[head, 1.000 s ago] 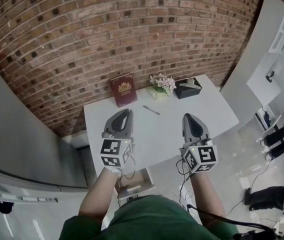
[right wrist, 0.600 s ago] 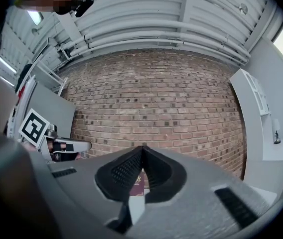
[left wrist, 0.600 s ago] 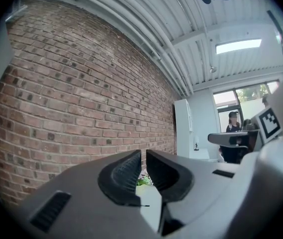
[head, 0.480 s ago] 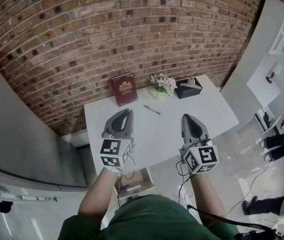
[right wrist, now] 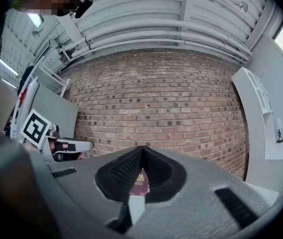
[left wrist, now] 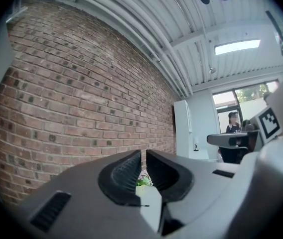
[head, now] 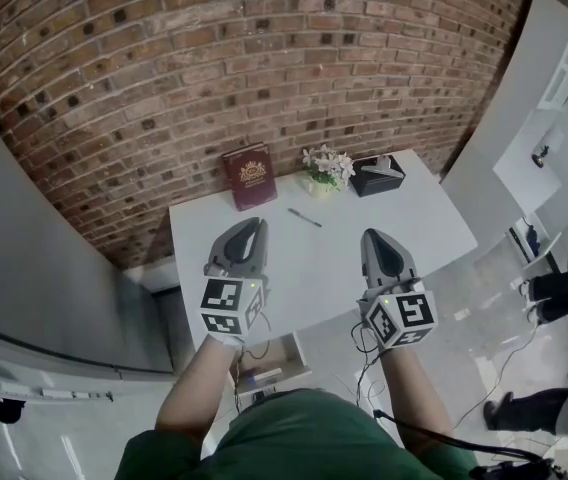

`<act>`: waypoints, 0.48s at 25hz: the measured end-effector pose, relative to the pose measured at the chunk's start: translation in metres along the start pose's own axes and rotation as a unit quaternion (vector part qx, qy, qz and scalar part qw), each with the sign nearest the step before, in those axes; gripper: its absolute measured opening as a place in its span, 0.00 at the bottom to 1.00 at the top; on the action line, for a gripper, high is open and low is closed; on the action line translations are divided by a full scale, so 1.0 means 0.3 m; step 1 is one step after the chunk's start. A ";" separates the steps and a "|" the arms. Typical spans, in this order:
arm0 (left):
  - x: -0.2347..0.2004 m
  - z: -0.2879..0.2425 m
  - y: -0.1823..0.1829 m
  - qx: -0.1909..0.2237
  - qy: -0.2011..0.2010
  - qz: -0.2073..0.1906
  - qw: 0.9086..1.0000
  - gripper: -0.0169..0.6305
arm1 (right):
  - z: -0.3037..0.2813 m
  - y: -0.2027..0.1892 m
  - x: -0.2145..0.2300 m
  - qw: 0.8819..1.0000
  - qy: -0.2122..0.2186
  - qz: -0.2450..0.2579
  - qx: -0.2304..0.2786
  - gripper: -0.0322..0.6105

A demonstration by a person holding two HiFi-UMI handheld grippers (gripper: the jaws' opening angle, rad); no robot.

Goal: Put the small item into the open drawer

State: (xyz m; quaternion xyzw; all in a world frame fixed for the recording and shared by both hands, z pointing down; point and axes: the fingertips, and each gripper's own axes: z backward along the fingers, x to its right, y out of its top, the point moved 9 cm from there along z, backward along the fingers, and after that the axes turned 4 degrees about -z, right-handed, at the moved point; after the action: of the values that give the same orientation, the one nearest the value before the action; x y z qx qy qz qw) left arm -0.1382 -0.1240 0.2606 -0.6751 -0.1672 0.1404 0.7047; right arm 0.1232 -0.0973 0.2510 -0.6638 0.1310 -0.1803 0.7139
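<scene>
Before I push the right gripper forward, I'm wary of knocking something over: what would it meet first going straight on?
Most likely the maroon book standing by the brick wall: it shows dead centre beyond the right gripper, whose tips are closed. How far off it is I can't tell.

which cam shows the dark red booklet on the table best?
Head view: the dark red booklet shows whole at the back of the table, gold emblem visible. The right gripper view catches only a narrow strip of it. The left gripper view doesn't show it.
</scene>
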 end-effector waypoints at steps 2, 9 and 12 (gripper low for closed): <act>0.001 0.006 -0.004 -0.001 -0.001 0.001 1.000 0.07 | 0.005 -0.002 -0.005 1.000 0.000 -0.001 0.000 0.05; 0.007 0.013 -0.010 -0.006 -0.004 0.004 1.000 0.07 | 0.018 -0.002 -0.011 1.000 -0.003 -0.005 -0.002 0.05; 0.006 0.019 -0.017 -0.008 -0.005 0.004 1.000 0.07 | 0.022 -0.007 -0.018 1.000 -0.004 -0.005 -0.004 0.05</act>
State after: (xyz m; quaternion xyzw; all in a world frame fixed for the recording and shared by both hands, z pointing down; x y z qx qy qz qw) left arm -0.1392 -0.1184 0.2660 -0.6805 -0.1695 0.1454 0.6979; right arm 0.1209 -0.0893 0.2535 -0.6678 0.1257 -0.1807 0.7110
